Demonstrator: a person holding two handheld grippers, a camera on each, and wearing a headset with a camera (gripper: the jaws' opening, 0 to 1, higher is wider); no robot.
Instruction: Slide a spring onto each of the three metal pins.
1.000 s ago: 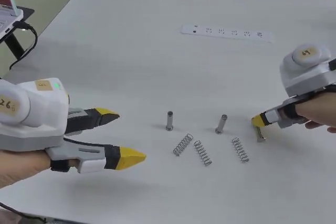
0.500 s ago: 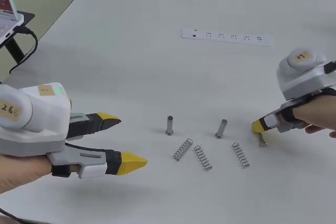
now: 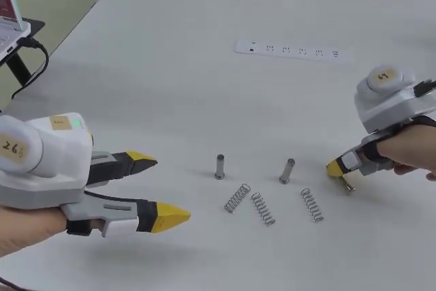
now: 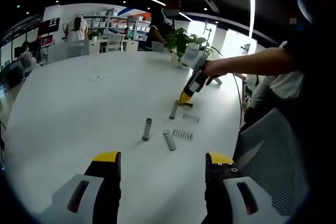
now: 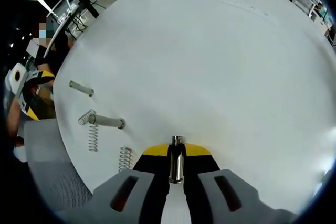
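Holding a short grey cylindrical metal pin (image 5: pixel 176 163) between closed yellow-tipped jaws, the right gripper (image 3: pixel 335 168) sits on the person's side of the long white power strip (image 3: pixel 286 50), off its right end and well apart from it. The pin's flanged end projects past the jaw tips and slants downward (contact with the white table (image 3: pixel 170 80) cannot be confirmed). A second grey metal pin (image 3: pixel 219 166) stands upright on the person's side of the power strip, off its left end. A third grey metal pin (image 3: pixel 287 170) stands slightly tilted opposite its middle. Three coiled steel wire springs lie flat on the table, farther from the power strip than the pins: left spring (image 3: pixel 236 197), middle spring (image 3: pixel 263 207), right spring (image 3: pixel 311 204). All three lie loose, apart from the pins.

Compared with one second ago, the held pin is slightly farther from the third pin and leans more. The two standing pins and the springs keep their arrangement. The left gripper (image 3: pixel 162 189) keeps its jaws spread wide, holding nothing.

The left gripper is off the left end of the power strip, nearer the person, and points toward the springs. A silver laptop (image 3: pixel 8 28) and a black cable (image 3: pixel 37 49) lie far left of the power strip, beyond the table edge. The second pin and the left spring stand between the two grippers.
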